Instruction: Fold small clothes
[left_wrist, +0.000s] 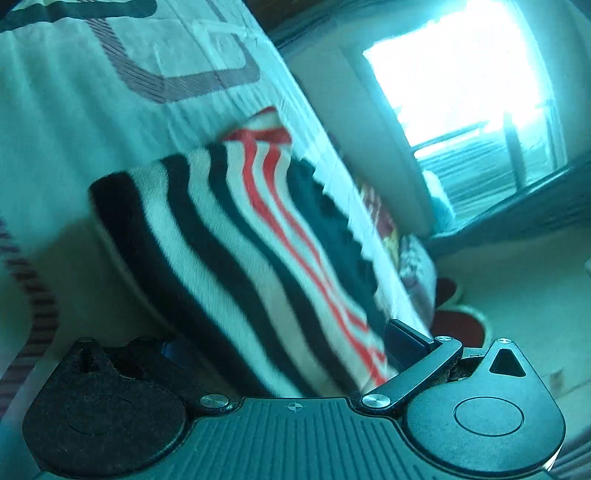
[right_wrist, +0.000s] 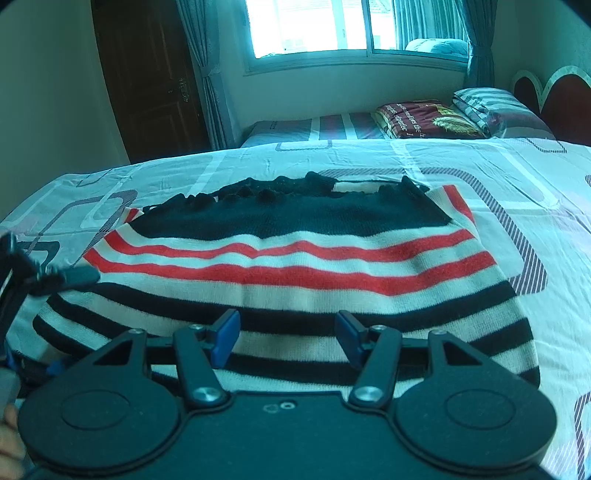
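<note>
Striped knit sweater (right_wrist: 295, 273) flat on bedsheet (right_wrist: 480, 166), under open right gripper (right_wrist: 288, 338)

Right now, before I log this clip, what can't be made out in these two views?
- Left gripper, left view: the sweater covers one finger, so open or shut is unclear.
- Same gripper, right view: blurred, cut by the frame edge.
- Sweater's near hem, right view: hidden behind the right gripper.
- Window, left view: glare washes out everything outside.

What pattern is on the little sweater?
The sweater has black, white and red stripes with a solid dark top; clearest in the right wrist view.
</note>
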